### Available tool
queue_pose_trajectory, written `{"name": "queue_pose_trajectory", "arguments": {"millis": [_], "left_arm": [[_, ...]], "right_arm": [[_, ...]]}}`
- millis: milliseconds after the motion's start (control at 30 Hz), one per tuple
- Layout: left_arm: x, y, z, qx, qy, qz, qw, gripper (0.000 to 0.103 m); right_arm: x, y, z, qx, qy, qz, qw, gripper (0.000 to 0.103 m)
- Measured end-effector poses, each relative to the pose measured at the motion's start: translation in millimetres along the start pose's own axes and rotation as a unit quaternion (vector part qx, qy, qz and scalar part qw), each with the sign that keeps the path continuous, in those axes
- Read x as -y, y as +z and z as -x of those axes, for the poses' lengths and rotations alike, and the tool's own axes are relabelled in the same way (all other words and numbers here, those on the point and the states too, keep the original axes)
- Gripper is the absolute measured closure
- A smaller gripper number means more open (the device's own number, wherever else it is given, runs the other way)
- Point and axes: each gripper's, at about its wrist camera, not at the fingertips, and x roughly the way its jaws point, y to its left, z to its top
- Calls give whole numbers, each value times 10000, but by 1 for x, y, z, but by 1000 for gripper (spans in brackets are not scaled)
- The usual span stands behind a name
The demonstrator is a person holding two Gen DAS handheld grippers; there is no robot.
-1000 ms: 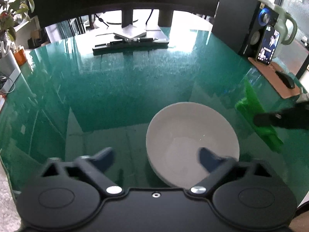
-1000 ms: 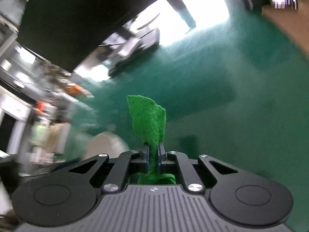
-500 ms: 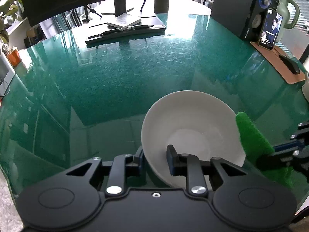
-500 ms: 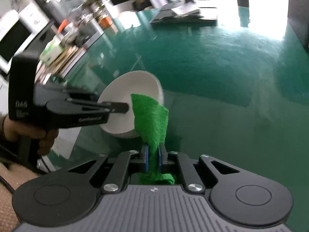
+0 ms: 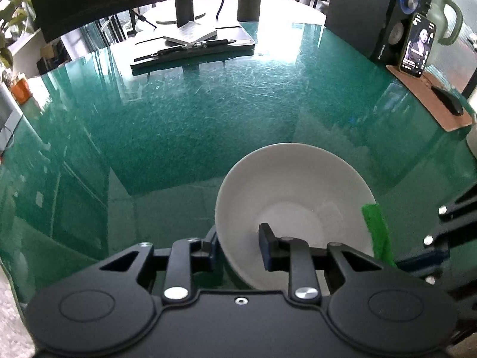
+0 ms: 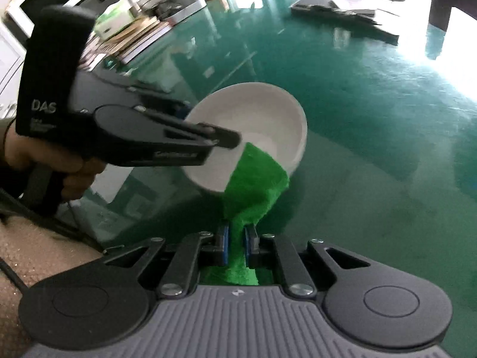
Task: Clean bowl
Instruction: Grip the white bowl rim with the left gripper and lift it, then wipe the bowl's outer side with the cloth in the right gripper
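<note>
At the near edge of the green table (image 5: 184,125), the left gripper (image 5: 238,249) pinches the near rim of the white bowl (image 5: 293,205), one finger outside the wall and one inside; its jaws are just easing open, though the pads look to be on the rim and the bowl sits tilted in that hold. Just beside it on the right, the right gripper (image 6: 237,246) is clamped on a green cloth (image 6: 253,182), whose free end overlaps the bowl's rim; whether it touches the inside cannot be told. By the look of it, grasping bowl and cloth is done and the wiping itself is barely begun: the inside shows no clear dirt, and all the rubbing remains. The left finger inside the bowl may get in the cloth's way. Farther off lie a notebook with pens (image 5: 193,46), a phone (image 5: 417,44) leaning on a speaker (image 5: 384,12), and a mouse (image 5: 448,104), all well apart from the work.
</note>
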Motion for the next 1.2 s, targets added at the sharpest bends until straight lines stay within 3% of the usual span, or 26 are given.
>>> {"name": "queue_pose_trajectory", "arguments": {"millis": [133, 200, 467, 533, 600, 700, 967, 1100, 1200], "left_arm": [[3, 0, 0, 5, 62, -70, 10000, 75], [3, 0, 0, 0, 63, -89, 9999, 75], [3, 1, 0, 5, 51, -135, 9999, 75], [3, 1, 0, 21, 54, -148, 9999, 75], [4, 0, 0, 37, 42, -156, 9999, 74], [4, 0, 0, 54, 7, -150, 9999, 75], [3, -1, -1, 90, -3, -121, 9999, 74], [3, -1, 0, 91, -47, -107, 9999, 75], [3, -1, 0, 94, -50, -110, 9999, 75]], "right_arm": [[21, 11, 2, 109, -451, -285, 9985, 93], [21, 13, 1, 60, -441, -220, 9988, 93], [-29, 10, -5, -376, 327, 782, 9957, 93], [-24, 13, -7, -388, 170, 776, 9961, 93], [-7, 21, -9, -295, -373, 573, 9972, 93], [3, 20, -3, -240, -499, 489, 9973, 90], [-42, 10, -6, -633, 194, 1336, 9888, 92], [-20, 21, -7, -560, -321, 1110, 9917, 92], [-10, 23, -1, -499, -478, 1019, 9924, 92]]}}
